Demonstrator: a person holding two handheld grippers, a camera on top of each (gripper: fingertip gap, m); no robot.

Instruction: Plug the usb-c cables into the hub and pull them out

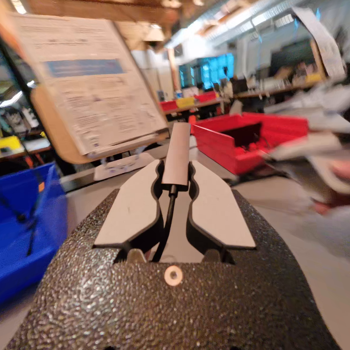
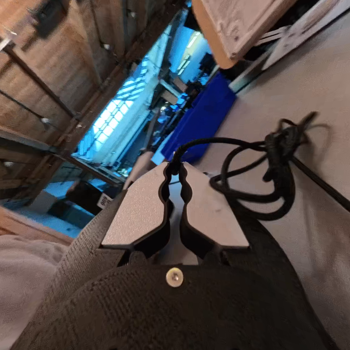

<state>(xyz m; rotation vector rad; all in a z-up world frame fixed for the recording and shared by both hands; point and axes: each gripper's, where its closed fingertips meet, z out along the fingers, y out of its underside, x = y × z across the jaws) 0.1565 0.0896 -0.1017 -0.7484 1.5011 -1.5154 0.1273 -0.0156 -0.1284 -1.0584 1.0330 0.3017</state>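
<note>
In the left wrist view my left gripper is shut on a slim grey hub that points forward and up above the table. The hub's own black lead hangs back between the fingers. At the right edge of that view the right gripper shows blurred, with a hand on it. In the right wrist view my right gripper is shut on the end of a black braided cable. The cable runs to a tied coil lying on the grey table. Its plug is hidden between the fingertips.
A red bin stands to the right behind the hub. A blue bin is at the left and also shows in the right wrist view. A wooden stand with a printed sheet rises at the back left. Workshop benches lie beyond.
</note>
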